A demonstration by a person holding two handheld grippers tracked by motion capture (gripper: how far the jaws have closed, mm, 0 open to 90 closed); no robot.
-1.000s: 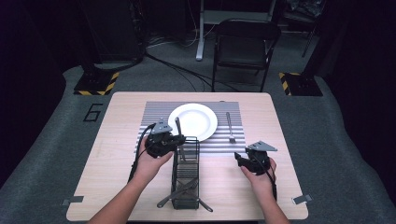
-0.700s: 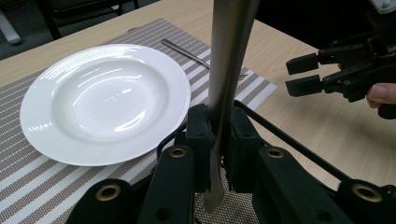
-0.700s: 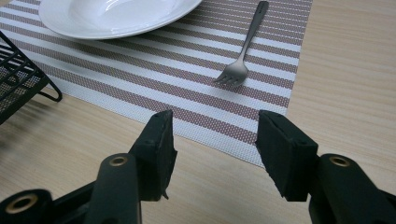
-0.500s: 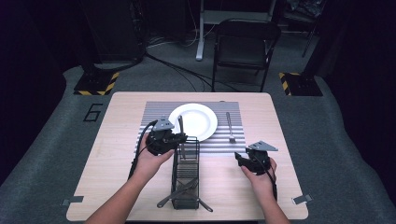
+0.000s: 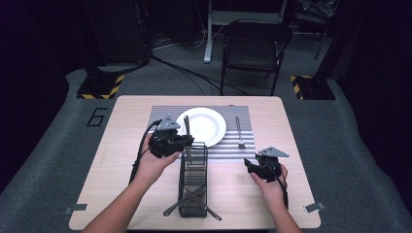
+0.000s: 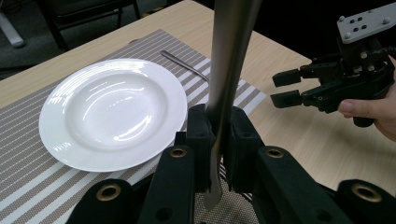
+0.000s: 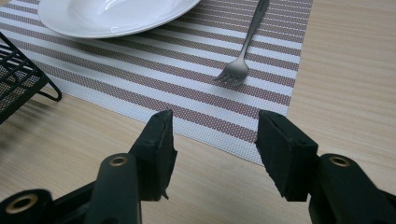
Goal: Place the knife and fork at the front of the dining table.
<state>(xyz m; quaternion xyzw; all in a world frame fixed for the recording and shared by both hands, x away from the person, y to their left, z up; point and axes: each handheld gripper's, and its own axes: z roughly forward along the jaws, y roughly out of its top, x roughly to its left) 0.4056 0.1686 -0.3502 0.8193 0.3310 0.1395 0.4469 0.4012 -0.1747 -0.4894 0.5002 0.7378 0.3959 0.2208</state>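
My left gripper (image 5: 180, 143) (image 6: 217, 122) is shut on a steel table knife (image 5: 186, 127) (image 6: 229, 56), which stands upright between its jaws. It hangs over the far end of a black wire cutlery caddy (image 5: 193, 180), just in front of a white plate (image 5: 203, 125) (image 6: 107, 112). A fork (image 5: 239, 132) (image 7: 245, 51) lies on the striped placemat (image 5: 160, 115) to the right of the plate. My right gripper (image 5: 249, 165) (image 7: 212, 135) (image 6: 286, 88) hovers low over the bare table, right of the caddy. Its jaws are open with nothing between them.
More cutlery (image 5: 190, 204) lies in the near end of the caddy, with handles sticking out at the front. The caddy's corner (image 7: 21, 77) shows in the right gripper view. A folding chair (image 5: 255, 48) stands behind the table's far edge.
My left gripper has risen a little with the knife, drawing it up out of the caddy. The right gripper has stayed where it was.
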